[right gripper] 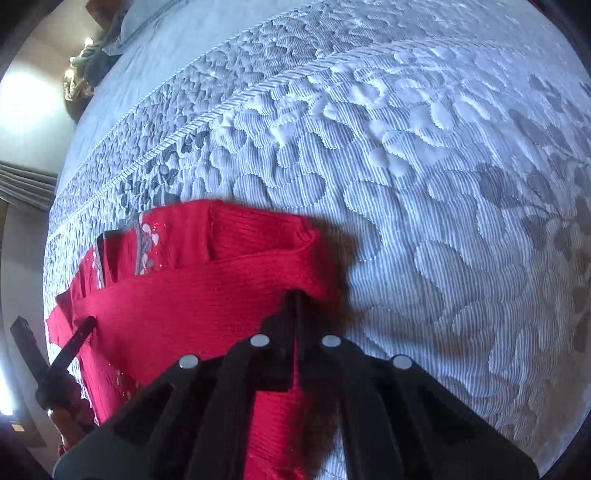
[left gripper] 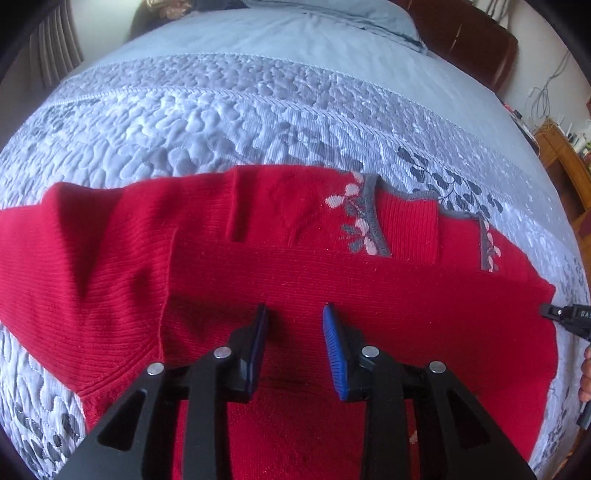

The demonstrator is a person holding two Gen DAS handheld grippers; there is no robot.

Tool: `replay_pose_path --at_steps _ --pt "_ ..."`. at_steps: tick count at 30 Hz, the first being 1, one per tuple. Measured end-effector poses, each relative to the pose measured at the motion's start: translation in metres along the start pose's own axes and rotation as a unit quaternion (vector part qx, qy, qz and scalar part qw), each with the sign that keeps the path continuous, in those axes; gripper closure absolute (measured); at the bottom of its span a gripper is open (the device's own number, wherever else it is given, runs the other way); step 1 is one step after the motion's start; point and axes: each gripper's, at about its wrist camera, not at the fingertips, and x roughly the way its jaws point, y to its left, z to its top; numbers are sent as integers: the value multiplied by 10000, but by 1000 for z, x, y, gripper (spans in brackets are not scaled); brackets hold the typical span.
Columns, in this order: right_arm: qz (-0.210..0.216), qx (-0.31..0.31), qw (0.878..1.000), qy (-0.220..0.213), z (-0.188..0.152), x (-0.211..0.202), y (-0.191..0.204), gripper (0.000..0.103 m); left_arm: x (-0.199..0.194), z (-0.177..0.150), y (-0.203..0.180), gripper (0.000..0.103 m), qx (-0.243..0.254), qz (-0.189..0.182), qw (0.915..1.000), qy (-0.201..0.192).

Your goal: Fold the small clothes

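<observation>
Red knit sweater point(left gripper: 332, 280): ribbed, grey-trimmed neckline with pale flower motif, lying partly folded on the quilted blue-grey bedspread point(left gripper: 221, 122). Left gripper point(left gripper: 295, 314): black, blue pads, poised over the sweater's lower middle, jaws parted, nothing between them. Right gripper point(right gripper: 295, 295): black, at the sweater's right edge, jaws pressed together with a fold of red knit pinched between. Pillow point(left gripper: 332, 22): blue, at the far end of the bed.
</observation>
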Motion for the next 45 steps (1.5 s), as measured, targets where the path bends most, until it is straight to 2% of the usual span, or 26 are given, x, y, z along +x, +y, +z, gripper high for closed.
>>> replay_pose_path --at_steps 2,4,5,7,9,10,14,18,21,24,27,32,34,38,42,45 --pt "-70 -175 9998 -96 -11 -13 9 96 -6 -1 -1 69 20 -11 10000 18" --pt "-140 -467 9986 -223 -31 -30 20 81 -17 -5 -3 62 111 -53 9999 -53" --pt "-172 -619 9976 -270 -43 -36 25 79 -20 -8 -3 60 165 -16 9998 -80" --pt "-288 -810 9961 -174 -63 -38 28 81 -23 -13 -6 59 279 -3 9996 -86" --pt "-656 -765 9949 12 -76 -27 20 80 -17 -17 -4 59 247 3 9997 13" --pt "-702 -707 9950 48 -77 -21 15 81 -11 -20 -5 59 251 67 9996 69" --pt "-443 -313 9985 18 -74 -20 3 83 -10 -23 -11 58 397 265 9989 -23" --pt "-349 -447 9983 -116 -92 -45 21 81 -41 -25 7 57 260 36 9996 -75" --pt "-160 -674 9974 -205 -115 -59 41 81 -69 -27 48 48 50 41 9998 -200" --pt "2 -917 9957 -141 -132 -58 68 81 -94 -23 121 44 -332 543 9974 -332" --pt "-40 -1193 9928 11 -145 -48 93 81 -107 -14 205 44 -886 1220 9881 -306" --pt "-146 -1494 9885 203 -155 -30 121 81 -120 3 327 44 -1679 1830 9685 -167" --pt "-201 -1508 9880 267 -155 -21 128 81 -121 16 371 44 -1945 1765 9648 -104" --pt "-351 -1667 9849 301 -159 -14 140 81 -117 28 433 44 -2624 1621 9512 -66" --pt "-445 -1817 9819 299 -158 -9 151 80 -107 25 473 44 -3245 1224 9378 -133" --pt "-483 -1815 9818 296 -156 -3 153 80 -102 28 488 50 -3461 937 9331 -285"
